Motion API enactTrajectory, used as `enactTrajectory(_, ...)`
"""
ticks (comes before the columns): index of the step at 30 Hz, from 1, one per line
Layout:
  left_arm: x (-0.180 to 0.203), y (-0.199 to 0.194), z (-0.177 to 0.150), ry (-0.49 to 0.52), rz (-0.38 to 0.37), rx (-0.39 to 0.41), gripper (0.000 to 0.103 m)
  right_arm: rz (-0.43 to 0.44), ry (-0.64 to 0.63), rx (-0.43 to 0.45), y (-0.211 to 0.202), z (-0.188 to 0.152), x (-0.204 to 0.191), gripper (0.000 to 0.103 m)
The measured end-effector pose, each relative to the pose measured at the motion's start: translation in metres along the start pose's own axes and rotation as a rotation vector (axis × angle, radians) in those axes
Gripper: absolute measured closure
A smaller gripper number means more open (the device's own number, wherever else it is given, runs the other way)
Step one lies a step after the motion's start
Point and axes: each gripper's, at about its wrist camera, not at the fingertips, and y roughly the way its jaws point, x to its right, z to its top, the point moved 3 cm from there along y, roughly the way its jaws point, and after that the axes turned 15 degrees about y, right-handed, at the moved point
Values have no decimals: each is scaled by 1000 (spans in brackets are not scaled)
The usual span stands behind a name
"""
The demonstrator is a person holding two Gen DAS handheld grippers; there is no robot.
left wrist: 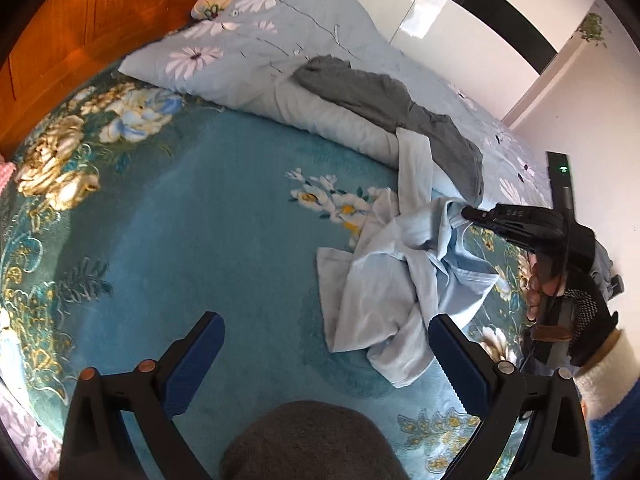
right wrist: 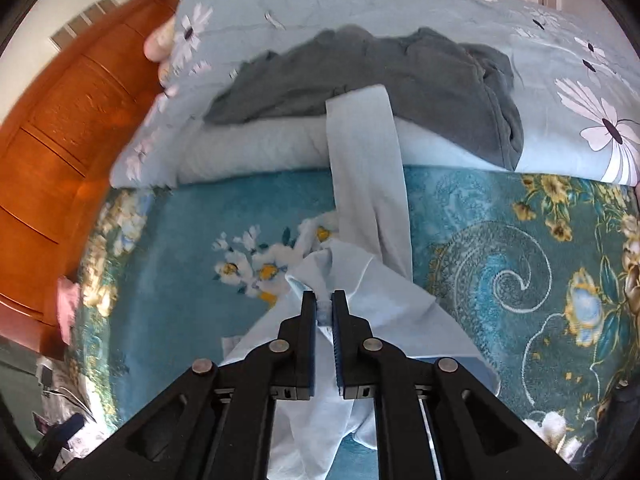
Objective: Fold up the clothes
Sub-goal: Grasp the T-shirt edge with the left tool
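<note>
A crumpled light blue shirt (left wrist: 400,280) lies on the teal floral blanket (left wrist: 200,220), one sleeve (right wrist: 368,184) stretched up onto the folded quilt. My right gripper (right wrist: 324,296) stands with its jaws nearly together and a fold of the shirt pinched between the pads at the tips. In the left wrist view the right gripper (left wrist: 466,213) reaches in from the right onto the shirt's upper edge. My left gripper (left wrist: 326,320) hovers wide open above the blanket, its right finger (left wrist: 452,344) over the shirt's lower edge, holding nothing.
A dark grey garment (left wrist: 380,96) (right wrist: 380,76) lies on the pale blue daisy quilt (left wrist: 260,32) along the far side. The wooden headboard (left wrist: 80,20) bounds the left. A grey knitted thing (left wrist: 312,440) sits below the left gripper. A gloved hand (left wrist: 580,312) holds the right gripper.
</note>
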Motion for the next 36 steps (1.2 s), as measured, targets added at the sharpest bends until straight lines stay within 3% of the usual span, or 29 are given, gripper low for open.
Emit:
enactTrajectory(3,16,12,8,37,-8,-13,0,55,-8,68,-29,3,6,60)
enactTrajectory(6,37,27,19,78,-35,-31,0,87,9,181,-65,-5,31,59)
enactTrajectory(8,49,41,29,101,-55,-50,0,76,58,199,-72,-17,56,59)
enactTrajectory(11,67,66,43,123,-88,-90,0,73,195,125,-57,-49,101,59)
enactTrajectory(14,86,97,53,155,-106,-138,1,83,266,40,-31,-76,122,59)
enactTrajectory(19,111,152,52,226,-91,-240,2,141,406,47,-20,-85,141,59)
enactTrajectory(21,118,170,46,231,-96,-271,8,139,421,42,-16,-85,143,59)
enactTrajectory(27,122,193,31,202,-126,-318,41,115,388,32,-8,-77,140,59)
enactTrajectory(29,120,194,31,203,-106,-320,67,117,383,27,-4,-75,137,59)
enactTrajectory(36,108,186,32,167,-95,-304,93,113,359,4,4,-70,121,59)
